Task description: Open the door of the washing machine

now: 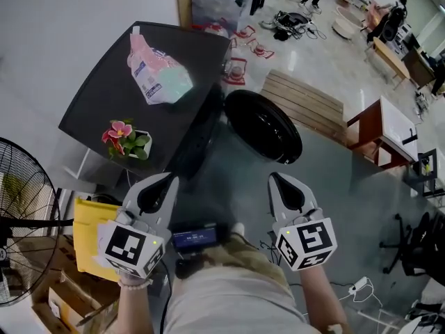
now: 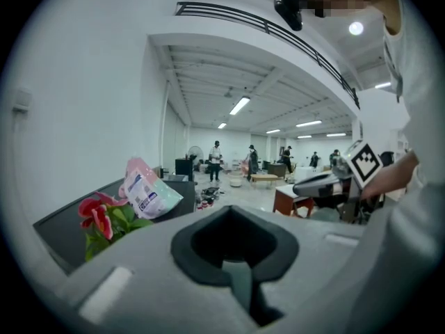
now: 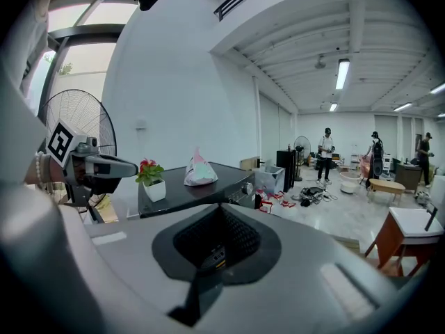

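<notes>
The washing machine (image 1: 104,96) is a dark box with a flat black top, at the upper left of the head view. Its round black door (image 1: 264,126) stands swung out from the front, over the grey floor. On top lie a pink and green detergent bag (image 1: 156,72) and a small pot of red flowers (image 1: 126,140). My left gripper (image 1: 165,181) and right gripper (image 1: 277,179) are both shut and hold nothing. They hang close to the person's body, short of the machine and door. In the right gripper view the machine (image 3: 201,186) lies ahead, with the left gripper (image 3: 128,167) beside it.
A standing fan (image 1: 21,214) and a yellow box (image 1: 87,235) are at the left. A wooden pallet (image 1: 306,103) lies beyond the door, and a red-legged table (image 1: 386,134) stands at the right. A plastic bin (image 1: 222,2) and scattered items sit behind the machine. People stand far back.
</notes>
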`<state>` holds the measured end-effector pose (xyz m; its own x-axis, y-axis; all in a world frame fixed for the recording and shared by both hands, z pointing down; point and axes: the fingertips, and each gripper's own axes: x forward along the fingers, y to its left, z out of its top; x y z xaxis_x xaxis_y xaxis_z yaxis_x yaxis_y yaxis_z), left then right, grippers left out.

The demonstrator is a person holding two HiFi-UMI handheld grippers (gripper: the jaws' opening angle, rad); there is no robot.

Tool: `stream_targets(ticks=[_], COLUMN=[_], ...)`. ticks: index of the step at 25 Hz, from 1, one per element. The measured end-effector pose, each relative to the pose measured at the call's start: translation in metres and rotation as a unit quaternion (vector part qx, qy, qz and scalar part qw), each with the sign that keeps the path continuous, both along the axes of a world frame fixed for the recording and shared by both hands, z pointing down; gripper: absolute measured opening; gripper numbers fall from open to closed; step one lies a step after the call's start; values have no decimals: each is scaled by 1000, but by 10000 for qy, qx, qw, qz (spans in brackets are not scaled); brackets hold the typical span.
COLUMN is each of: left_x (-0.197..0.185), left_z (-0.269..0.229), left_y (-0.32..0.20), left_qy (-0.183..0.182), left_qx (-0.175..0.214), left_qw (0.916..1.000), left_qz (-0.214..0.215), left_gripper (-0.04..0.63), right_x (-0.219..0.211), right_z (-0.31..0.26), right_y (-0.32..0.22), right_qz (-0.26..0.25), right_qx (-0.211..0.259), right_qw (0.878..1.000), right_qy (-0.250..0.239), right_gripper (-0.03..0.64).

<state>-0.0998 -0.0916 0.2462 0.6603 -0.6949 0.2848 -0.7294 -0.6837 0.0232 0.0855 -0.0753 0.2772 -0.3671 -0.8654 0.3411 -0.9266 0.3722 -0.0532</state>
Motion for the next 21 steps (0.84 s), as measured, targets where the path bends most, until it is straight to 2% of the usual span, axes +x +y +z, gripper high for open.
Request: stream_targets(ticks=[21], left_x=[5], left_z=[4], left_y=[-3], left_qy=[109], left_qx=[5], left_qw=[9999], left_qz=[121], left_gripper=[-6], right_x=[-4], right_z=[4], right_y=[0], right_qz=[97], right_qx=[-60], right_qw=[9998], right_qy=[161], right_gripper=[5])
